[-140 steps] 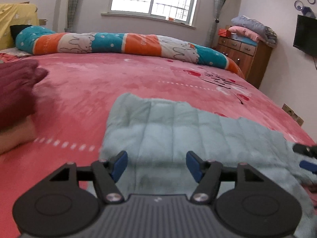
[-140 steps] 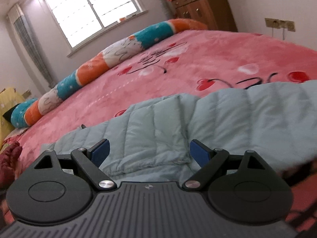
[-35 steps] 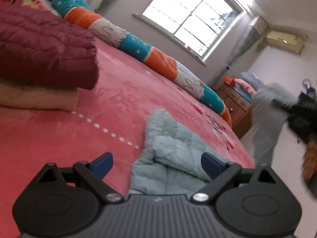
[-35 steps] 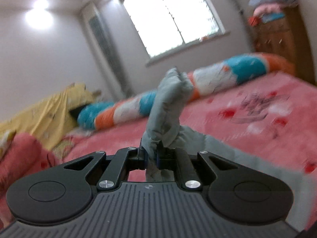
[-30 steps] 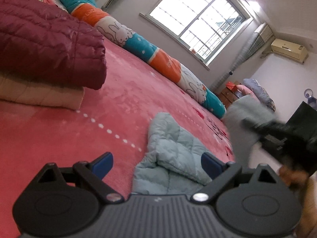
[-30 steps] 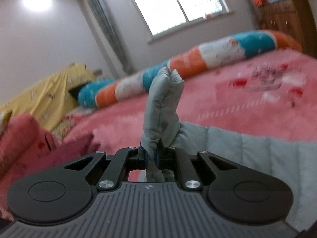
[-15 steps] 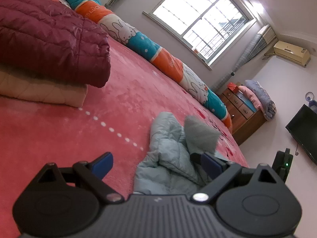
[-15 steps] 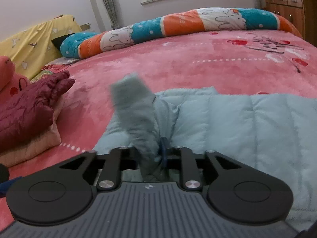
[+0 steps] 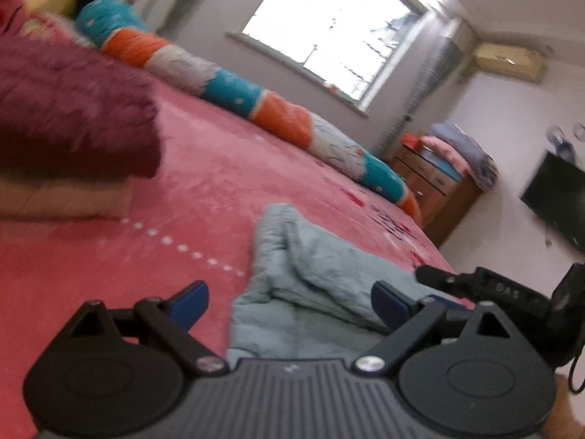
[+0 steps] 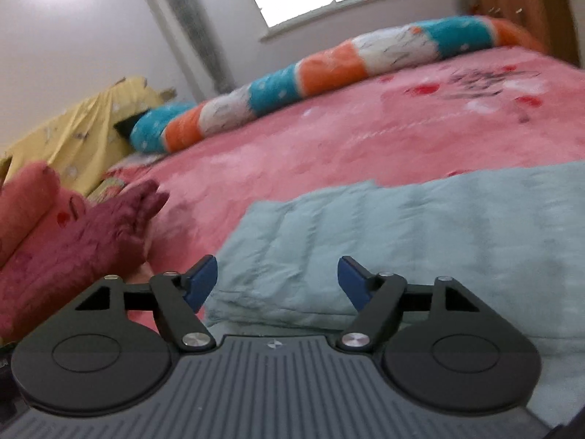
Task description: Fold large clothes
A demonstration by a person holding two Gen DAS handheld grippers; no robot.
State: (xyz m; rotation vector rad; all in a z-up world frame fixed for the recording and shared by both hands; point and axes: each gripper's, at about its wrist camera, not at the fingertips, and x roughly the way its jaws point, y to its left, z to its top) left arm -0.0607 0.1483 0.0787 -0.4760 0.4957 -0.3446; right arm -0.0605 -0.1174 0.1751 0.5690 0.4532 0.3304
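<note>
Both pairs of jaws stand wide apart and hold nothing. From its own camera, the left gripper [image 9: 289,301] hovers low over the near edge of a pale green padded jacket [image 9: 321,274], which lies on the pink bedspread [image 9: 204,197] with a sleeve folded over its body. The right gripper [image 9: 486,289] shows at the right edge of that view, just above the jacket's far side. In the right wrist view, the right gripper [image 10: 278,278] sits above the jacket [image 10: 420,234], whose quilted panels spread flat to the right, with a folded layer lying just ahead of the blue fingertips [image 10: 203,276].

To the left of the jacket, a dark red padded jacket [image 9: 69,117] rests on top of a cream folded garment [image 9: 65,197]. A long bolster [image 10: 299,84] striped in teal, orange and white runs along the far side of the bed below the window [image 9: 329,33]. A wooden dresser [image 9: 438,194] with folded bedding on top stands by the far wall.
</note>
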